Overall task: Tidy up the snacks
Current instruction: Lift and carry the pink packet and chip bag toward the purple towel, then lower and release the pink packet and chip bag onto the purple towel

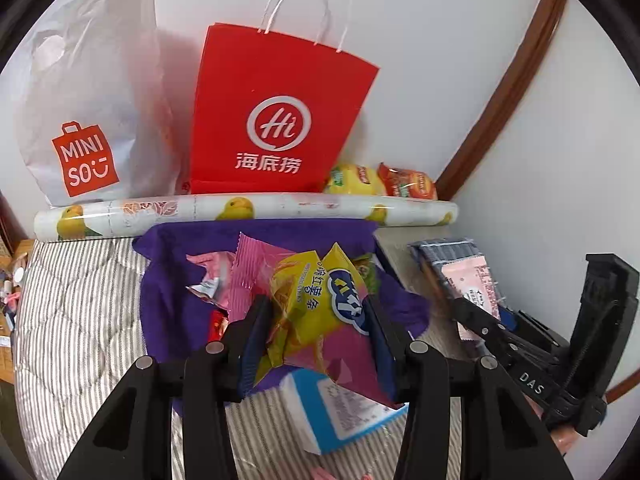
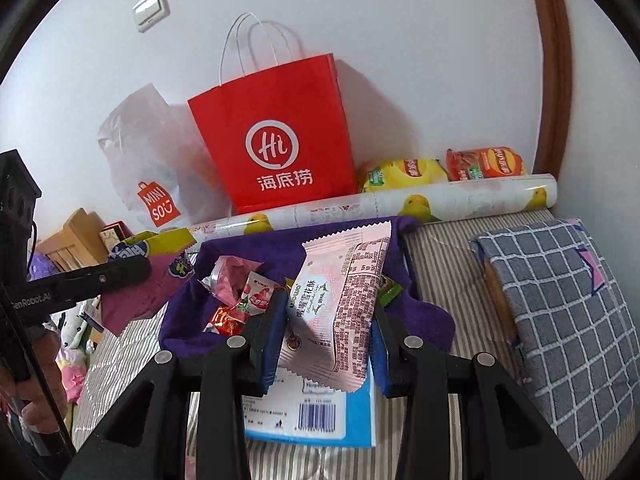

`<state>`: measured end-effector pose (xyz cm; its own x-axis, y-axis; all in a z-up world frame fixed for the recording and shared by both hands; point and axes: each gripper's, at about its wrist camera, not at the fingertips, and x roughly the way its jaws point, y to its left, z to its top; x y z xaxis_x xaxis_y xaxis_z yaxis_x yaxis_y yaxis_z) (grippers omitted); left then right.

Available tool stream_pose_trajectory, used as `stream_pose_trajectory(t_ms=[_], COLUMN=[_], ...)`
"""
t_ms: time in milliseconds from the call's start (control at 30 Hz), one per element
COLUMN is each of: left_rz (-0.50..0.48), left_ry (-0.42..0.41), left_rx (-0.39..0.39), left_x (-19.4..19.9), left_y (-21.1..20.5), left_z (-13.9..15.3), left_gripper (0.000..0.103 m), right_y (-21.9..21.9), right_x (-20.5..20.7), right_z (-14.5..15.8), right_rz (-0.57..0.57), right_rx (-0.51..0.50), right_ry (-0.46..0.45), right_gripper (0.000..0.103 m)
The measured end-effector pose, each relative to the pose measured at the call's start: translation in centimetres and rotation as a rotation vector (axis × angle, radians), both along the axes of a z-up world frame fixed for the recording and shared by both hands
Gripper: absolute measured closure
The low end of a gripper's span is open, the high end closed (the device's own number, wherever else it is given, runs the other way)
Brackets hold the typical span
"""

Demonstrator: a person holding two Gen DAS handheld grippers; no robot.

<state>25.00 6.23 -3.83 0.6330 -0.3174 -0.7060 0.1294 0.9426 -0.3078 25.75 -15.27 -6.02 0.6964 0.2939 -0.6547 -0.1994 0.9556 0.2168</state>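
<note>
Clamping a yellow-and-pink sweet potato strips packet (image 1: 320,312), the left gripper (image 1: 316,344) hovers over the purple cloth bin (image 1: 168,280); the right gripper (image 2: 328,344) pinches one pink pastry packet (image 2: 340,300) above it. Two chip bags (image 2: 484,164) lie behind.

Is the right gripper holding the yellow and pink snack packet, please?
No, the right gripper is shut on a pale pink snack packet.
</note>
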Motion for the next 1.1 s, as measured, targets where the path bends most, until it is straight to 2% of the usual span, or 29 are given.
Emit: stream_pose_trajectory(t_ms=[500,1100], left_rz=[-0.001,0.000], left_ry=[0.055,0.147], left_rx=[0.015,-0.008], left_x=[4.7,9.0], left_y=[0.0,-0.5], left_z=[-2.6,-6.1], left_gripper=[0.058,0.058], right_y=[2.5,3.7], right_x=[5.3,9.0], right_z=[-3.7,-7.0], right_rz=[0.057,0.085], right_rx=[-0.007,-0.002], right_ry=[0.067,0.151], right_gripper=[0.065,0.065])
